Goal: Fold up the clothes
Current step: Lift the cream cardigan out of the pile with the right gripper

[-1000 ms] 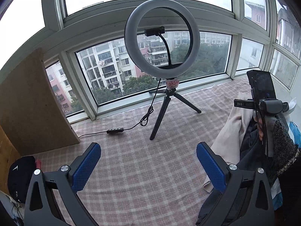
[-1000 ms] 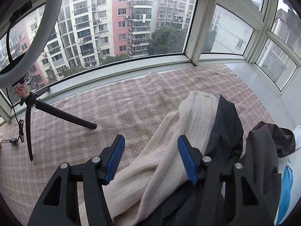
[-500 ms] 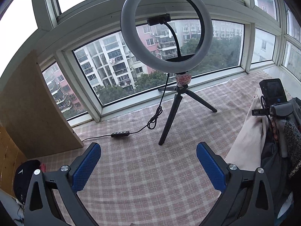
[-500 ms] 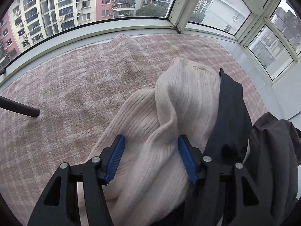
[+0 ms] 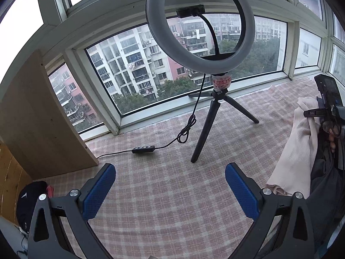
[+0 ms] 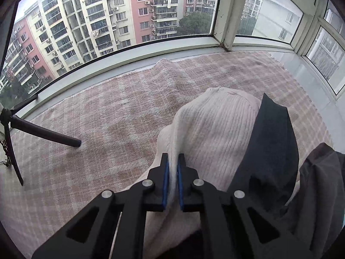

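Right gripper (image 6: 172, 172) pinches a fold of the cream sweater (image 6: 215, 125); left gripper (image 5: 170, 190) spread wide, well left of it.

Two tools (image 5: 170, 191) (image 6: 172, 170), one cream sweater (image 6: 215, 125), what appear to be two dark garments (image 6: 271, 142) (image 6: 319, 185), one ring light (image 5: 200, 26), one tripod (image 5: 207, 125), one checked blanket (image 5: 172, 194).

Ribbed knit cream sweater (image 6: 215, 129)

Pink plaid blanket (image 5: 163, 196) spread along the window ledge. Resting directly on it: ring-light tripod (image 5: 213, 120), black cable with inline remote (image 5: 143, 149), cream ribbed sweater (image 6: 215, 127), dark garments (image 6: 273, 142) beside that.
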{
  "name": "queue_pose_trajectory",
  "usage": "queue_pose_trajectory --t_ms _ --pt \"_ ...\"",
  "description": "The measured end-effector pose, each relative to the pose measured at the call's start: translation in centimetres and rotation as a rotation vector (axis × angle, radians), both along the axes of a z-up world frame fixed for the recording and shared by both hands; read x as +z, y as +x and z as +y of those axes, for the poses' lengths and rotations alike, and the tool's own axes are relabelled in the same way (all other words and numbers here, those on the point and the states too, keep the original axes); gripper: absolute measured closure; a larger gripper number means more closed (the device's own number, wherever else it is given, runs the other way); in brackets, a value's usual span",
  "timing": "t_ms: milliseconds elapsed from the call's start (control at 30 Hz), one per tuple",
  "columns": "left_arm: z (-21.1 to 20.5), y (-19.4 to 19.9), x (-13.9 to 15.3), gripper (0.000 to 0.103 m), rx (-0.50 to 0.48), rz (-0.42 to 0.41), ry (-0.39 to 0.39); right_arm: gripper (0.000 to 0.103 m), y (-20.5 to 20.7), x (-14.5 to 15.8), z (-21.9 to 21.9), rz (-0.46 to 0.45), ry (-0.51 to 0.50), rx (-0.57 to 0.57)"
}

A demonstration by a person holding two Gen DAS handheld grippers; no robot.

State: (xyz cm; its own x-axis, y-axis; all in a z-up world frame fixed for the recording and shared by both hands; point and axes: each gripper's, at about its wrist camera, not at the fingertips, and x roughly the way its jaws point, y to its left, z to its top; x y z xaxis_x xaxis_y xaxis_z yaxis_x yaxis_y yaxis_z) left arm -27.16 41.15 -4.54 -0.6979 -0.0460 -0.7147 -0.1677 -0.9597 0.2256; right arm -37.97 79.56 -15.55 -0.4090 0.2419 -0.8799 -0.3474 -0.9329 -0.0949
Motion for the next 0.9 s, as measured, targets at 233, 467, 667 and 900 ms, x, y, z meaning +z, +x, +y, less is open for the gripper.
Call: queue_pose_trajectory --t_ms 233,467,667,900 --pt "-1.2 -0.8 -0.5 0.001 0.018 -0.021 0.013 0.055 -0.7 1.4 -1.4 -0.002 0.052 0.025" --pt "-1.2 -1.1 -0.7 0.001 0.016 -0.030 0.022 0.055 -1.8 0.0 -1.7 -0.066 0.082 0.035" --pt "-0.5 -1.1 -0.9 0.001 -0.009 -0.042 0.025 0.055 -1.2 -2.4 -0.7 -0.140 0.056 0.006" --pt "0.4 -1.1 -1.3 0.001 -0.032 -0.059 0.018 0.082 -0.5 -2.6 -0.8 -0.116 0.065 0.020"
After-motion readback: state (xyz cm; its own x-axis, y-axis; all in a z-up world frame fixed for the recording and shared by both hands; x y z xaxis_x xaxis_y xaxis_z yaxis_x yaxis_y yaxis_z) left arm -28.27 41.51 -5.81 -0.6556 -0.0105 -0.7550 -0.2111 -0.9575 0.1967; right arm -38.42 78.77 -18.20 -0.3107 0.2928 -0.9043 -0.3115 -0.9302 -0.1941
